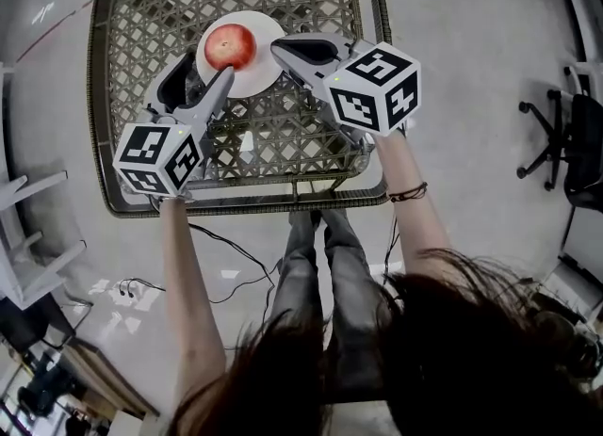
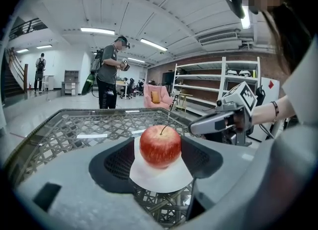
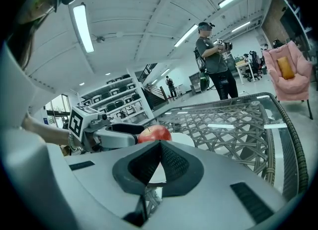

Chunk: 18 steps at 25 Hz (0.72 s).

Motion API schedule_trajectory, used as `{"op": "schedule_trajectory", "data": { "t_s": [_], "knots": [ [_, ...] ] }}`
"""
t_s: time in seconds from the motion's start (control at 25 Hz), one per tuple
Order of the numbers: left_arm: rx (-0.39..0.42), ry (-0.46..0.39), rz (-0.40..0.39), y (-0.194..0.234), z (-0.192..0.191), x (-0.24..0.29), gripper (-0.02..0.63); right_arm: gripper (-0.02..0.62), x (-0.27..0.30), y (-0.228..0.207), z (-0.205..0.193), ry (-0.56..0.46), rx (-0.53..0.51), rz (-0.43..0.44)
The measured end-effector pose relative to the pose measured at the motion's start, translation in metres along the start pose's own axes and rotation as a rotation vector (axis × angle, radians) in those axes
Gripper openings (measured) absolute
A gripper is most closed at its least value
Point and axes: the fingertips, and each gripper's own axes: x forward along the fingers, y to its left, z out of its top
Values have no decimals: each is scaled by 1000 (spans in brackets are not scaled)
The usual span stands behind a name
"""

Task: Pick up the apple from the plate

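**Trainee:** Fig. 1, head view. Why does the apple [image 1: 230, 46] sit where it does?

**Instructor:** It rests on the white plate [image 1: 256, 78], which stands near the far side of the lattice-topped counter [image 1: 283, 133]. Your left tool [image 1: 209, 63] comes at it from the near left. Its jaws stand apart, one on each side of the fruit. In the left gripper view there is a gap between each dark pad and the red skin, so nothing is gripped and the plate carries the full weight. That placement looks meant for a side grasp: the pads sit level with the widest part of the apple, so closing them should catch it squarely.

**Trainee:** And my right tool [image 1: 279, 48]?

**Instructor:** Its jaws are together, the tips meeting in a point with nothing between them. It lies just beside the plate's right rim, close to the apple. From these views I cannot tell whether it touches the rim. I judge it to be standing by, or perhaps steadying the plate, rather than grasping.

**Trainee:** How are my arms posed?

**Instructor:** Both forearms reach forward over the counter's near edge. The tools tilt gently downward and converge toward the plate, with their marker cubes nearest you. The lift is not yet done.
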Motion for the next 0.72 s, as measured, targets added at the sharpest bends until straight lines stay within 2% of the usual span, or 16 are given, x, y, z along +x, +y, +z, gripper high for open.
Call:
{"op": "schedule_trajectory", "data": {
  "t_s": [0.4,0.72],
  "knots": [
    [49,17,-62,-9,-1,13,383,9,0,-3,-1,-2,0,-4],
    [69,24,-74,-10,-4,21,405,9,1,-4,-5,4,2,-4]
  ]
}}
